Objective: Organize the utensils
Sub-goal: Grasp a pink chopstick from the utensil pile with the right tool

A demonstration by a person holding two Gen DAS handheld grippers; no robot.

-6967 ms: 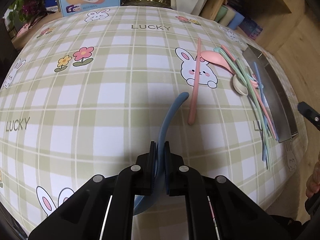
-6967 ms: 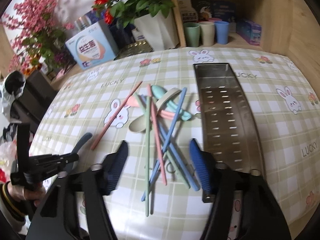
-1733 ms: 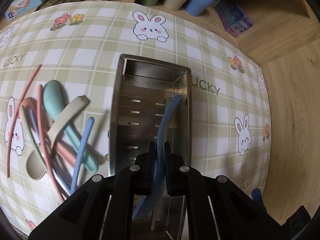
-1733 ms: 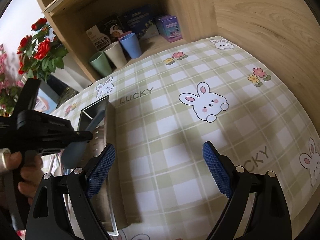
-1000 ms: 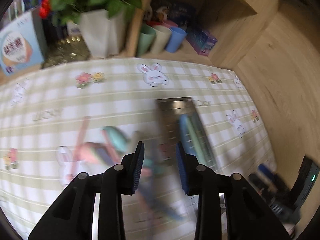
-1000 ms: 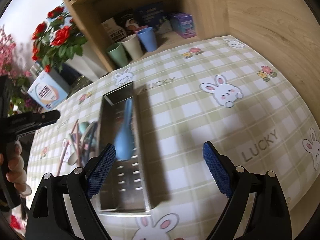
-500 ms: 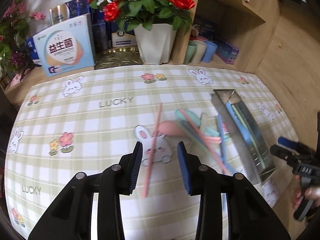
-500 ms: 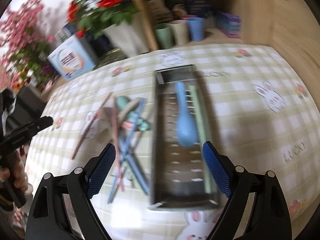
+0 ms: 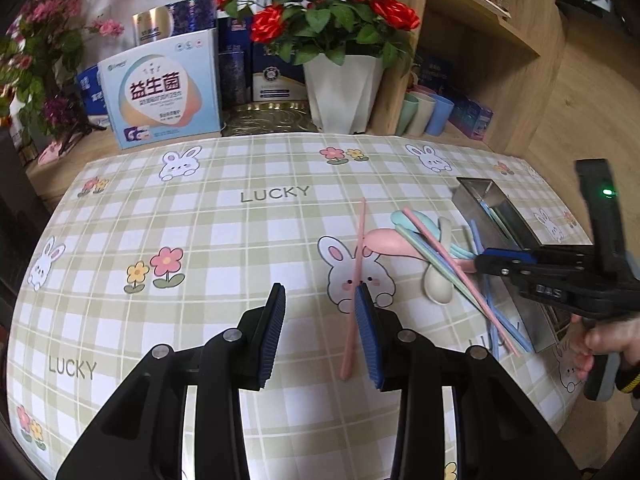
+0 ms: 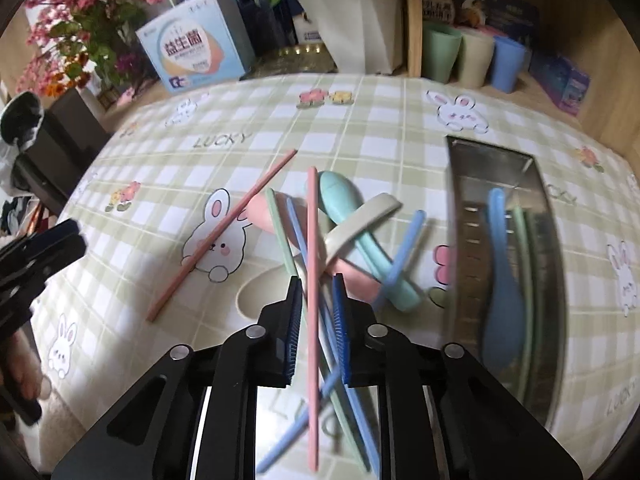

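A smooth pink chopstick (image 10: pixel 312 248) runs lengthwise between the ribbed blue pads (image 10: pixel 295 320) of the right gripper (image 10: pixel 316 326), whose jaws are narrowed around it with slim gaps showing, atop the tangle of pastel plastic spoons and sticks (image 10: pixel 352 236) on the glossy checked tablecloth (image 10: pixel 360 128). Just right of that heap the long perforated steel tray (image 10: pixel 538 184) holds a blue spoon (image 10: pixel 500 280) and pale green sticks (image 10: pixel 524 264). The left gripper (image 9: pixel 320 330) hangs wide open and empty over the cloth, beside a lone pink chopstick (image 9: pixel 356 280).
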